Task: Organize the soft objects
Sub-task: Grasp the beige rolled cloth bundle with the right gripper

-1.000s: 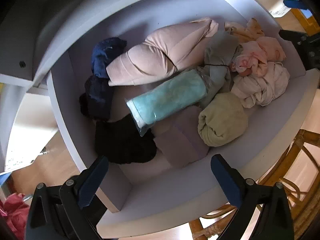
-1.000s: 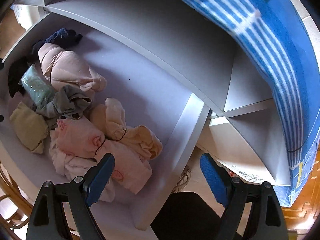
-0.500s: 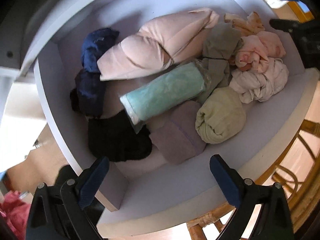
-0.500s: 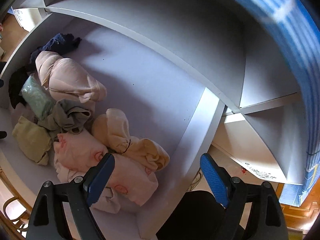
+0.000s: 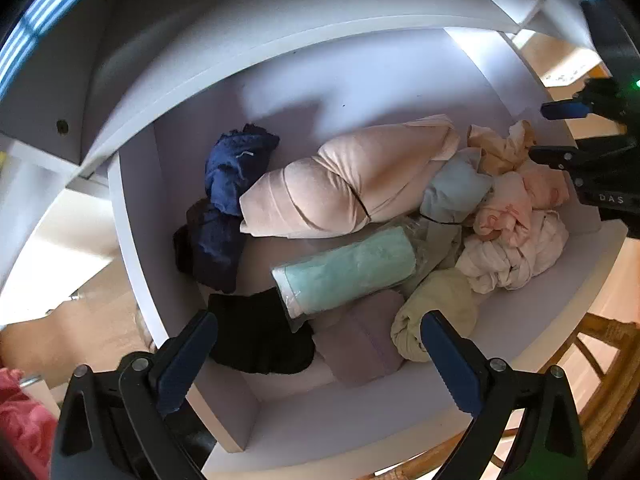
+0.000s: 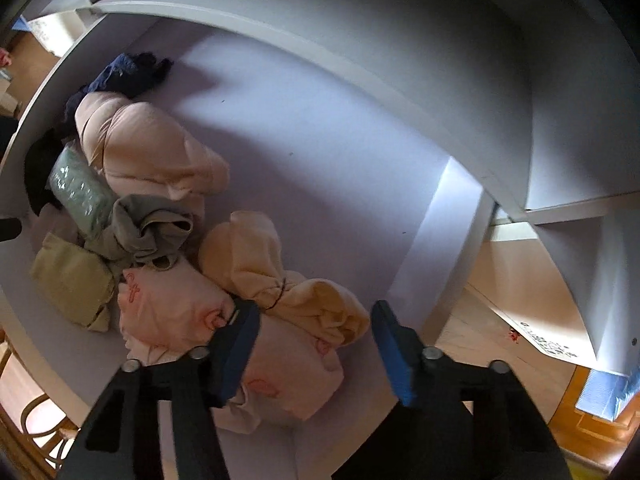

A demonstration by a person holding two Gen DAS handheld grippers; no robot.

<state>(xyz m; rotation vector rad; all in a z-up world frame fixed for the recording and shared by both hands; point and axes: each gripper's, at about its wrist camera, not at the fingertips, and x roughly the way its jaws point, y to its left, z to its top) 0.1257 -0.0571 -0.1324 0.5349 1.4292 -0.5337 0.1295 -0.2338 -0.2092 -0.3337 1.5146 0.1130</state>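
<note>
Shelving (image 5: 360,92) in white fills both views, and the pile of soft objects sits in one open compartment, crowded toward its near and left part, while the far right floor of that compartment lies bare.

Your biggest piece, the pale pink padded bundle (image 5: 344,188), lies across the middle of the pile, with the navy cloth (image 5: 232,168) at its far left end. Just near it rests the mint roll in clear wrap (image 5: 348,272), then the black garment (image 5: 260,340) at the near left and the mauve folded cloth (image 5: 360,344) beside that. The olive-yellow roll (image 5: 436,316) lies right of the mauve one.

Your left gripper (image 5: 316,360) hangs above the near edge of the pile, its jaws spread wide, with nothing between them; the black garment and mauve cloth lie just beyond its fingers.

Your right gripper (image 6: 316,344) hovers over the right end of the pile. Its jaws have just been closing and stand partly drawn in, with the cream tied bundle (image 6: 280,276) and the pink printed bundle (image 6: 176,312) showing between and under them. Whether the pads press the cloth, you cannot tell from these views.
</note>
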